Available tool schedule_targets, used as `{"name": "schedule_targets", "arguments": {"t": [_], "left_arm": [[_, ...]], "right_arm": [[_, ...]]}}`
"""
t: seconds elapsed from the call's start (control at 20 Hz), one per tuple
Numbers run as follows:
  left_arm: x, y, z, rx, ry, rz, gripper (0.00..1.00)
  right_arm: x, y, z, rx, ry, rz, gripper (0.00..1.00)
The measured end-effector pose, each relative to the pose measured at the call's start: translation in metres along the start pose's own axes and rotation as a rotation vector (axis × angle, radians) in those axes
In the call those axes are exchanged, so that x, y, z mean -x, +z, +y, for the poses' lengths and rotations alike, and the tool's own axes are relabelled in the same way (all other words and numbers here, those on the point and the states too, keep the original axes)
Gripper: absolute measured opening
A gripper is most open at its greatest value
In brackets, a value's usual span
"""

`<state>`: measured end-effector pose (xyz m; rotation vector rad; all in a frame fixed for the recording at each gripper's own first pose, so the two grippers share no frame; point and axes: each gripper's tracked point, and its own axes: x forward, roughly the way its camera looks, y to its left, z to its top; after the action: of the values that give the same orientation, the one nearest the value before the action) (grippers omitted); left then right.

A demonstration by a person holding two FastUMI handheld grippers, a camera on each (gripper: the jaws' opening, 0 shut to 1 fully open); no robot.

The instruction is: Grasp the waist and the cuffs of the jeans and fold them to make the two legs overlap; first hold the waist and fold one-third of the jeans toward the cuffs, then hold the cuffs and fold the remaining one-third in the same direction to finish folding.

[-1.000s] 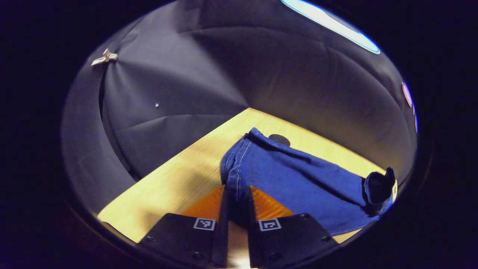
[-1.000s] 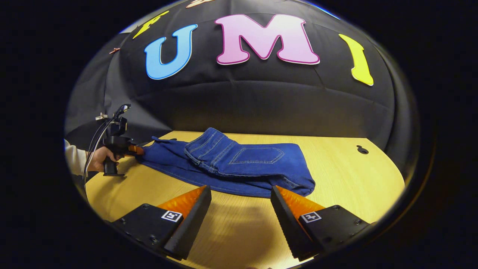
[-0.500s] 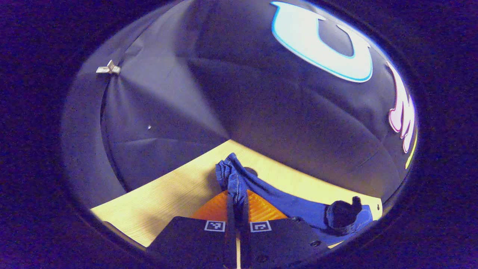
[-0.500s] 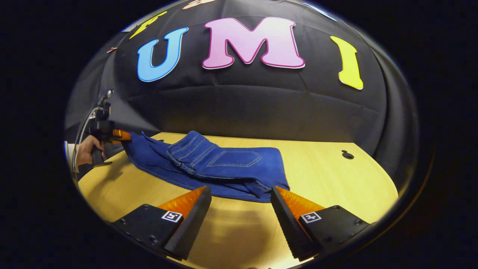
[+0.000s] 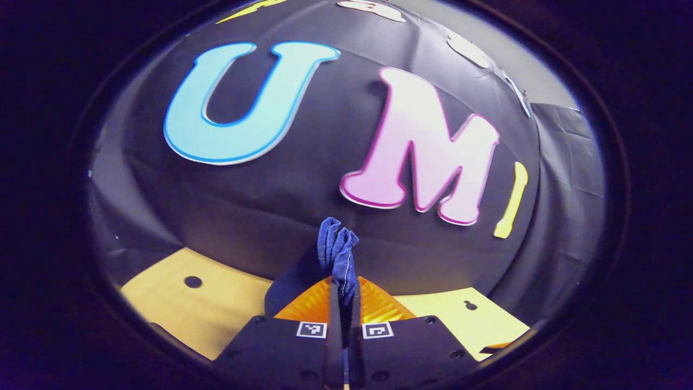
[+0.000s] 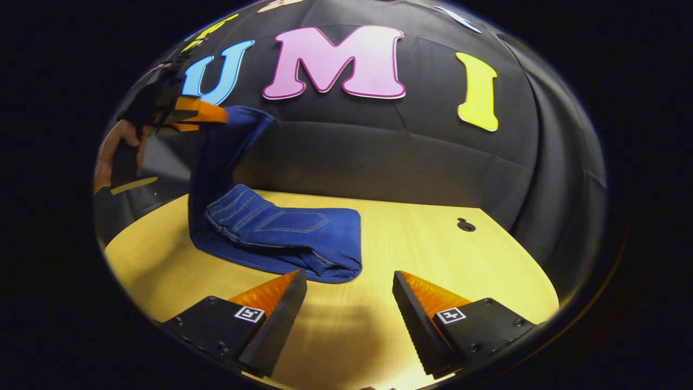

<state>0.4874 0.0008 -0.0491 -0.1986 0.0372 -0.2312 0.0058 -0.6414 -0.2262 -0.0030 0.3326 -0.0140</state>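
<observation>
The blue jeans [image 6: 281,235] lie on the wooden table [image 6: 433,254], waist part folded over the legs with a back pocket facing up. The cuff end [image 6: 219,157] rises steeply off the table at the left. In the right gripper view my left gripper [image 6: 219,115] is high at the upper left, shut on the cuffs, a hand behind it. In the left gripper view the bunched cuffs [image 5: 337,249] stick up between the closed fingers of my left gripper [image 5: 344,292]. My right gripper [image 6: 349,284] stands open low over the table, just in front of the folded edge, holding nothing.
The black cloth wall closes the back of the table. A small dark hole [image 6: 464,224] marks the table at the far right, and further holes [image 5: 192,281] show in the left gripper view. Bare wood lies to the right of the jeans.
My left gripper has lifted the cuffs high off the table and swung toward the wall. The right gripper stayed open, and the jeans sit further left in its view.
</observation>
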Motion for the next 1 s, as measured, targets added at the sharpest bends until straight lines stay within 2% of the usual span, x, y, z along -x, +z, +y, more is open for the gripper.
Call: {"name": "schedule_targets", "arguments": {"t": [0.1,0.2,0.35,0.4,0.45,0.6,0.7,0.85,1.0], "left_arm": [[-0.017,-0.051,-0.048,-0.036,-0.072,0.091,0.10],[-0.021,-0.102,-0.082,-0.083,-0.101,0.181,0.12],[-0.020,-0.162,-0.133,-0.158,-0.172,0.271,0.87],[-0.019,-0.168,-0.147,-0.178,-0.199,0.260,0.90],[-0.015,-0.166,-0.158,-0.189,-0.214,0.231,0.99],[0.020,-0.142,-0.167,-0.173,-0.246,0.136,0.99],[0.057,-0.119,-0.154,-0.137,-0.219,0.109,0.99],[0.117,-0.076,-0.115,-0.089,-0.130,0.041,0.99],[0.181,-0.040,-0.077,-0.115,-0.022,0.005,0.96]], "right_arm": [[0.007,-0.005,-0.017,-0.007,-0.024,0.006,0.98],[0.014,-0.007,-0.033,-0.019,-0.051,0.007,0.99],[0.028,-0.004,-0.052,0.001,-0.088,-0.010,0.99],[0.033,-0.005,-0.056,0.005,-0.095,-0.015,0.98],[0.038,-0.004,-0.058,-0.006,-0.099,-0.019,0.98],[0.059,-0.001,-0.064,-0.061,-0.126,-0.031,0.98],[0.075,0.003,-0.064,-0.099,-0.139,-0.037,0.98],[0.109,0.018,-0.065,-0.100,-0.166,-0.046,0.98],[0.144,0.052,-0.054,-0.152,-0.162,-0.082,0.97]]}}
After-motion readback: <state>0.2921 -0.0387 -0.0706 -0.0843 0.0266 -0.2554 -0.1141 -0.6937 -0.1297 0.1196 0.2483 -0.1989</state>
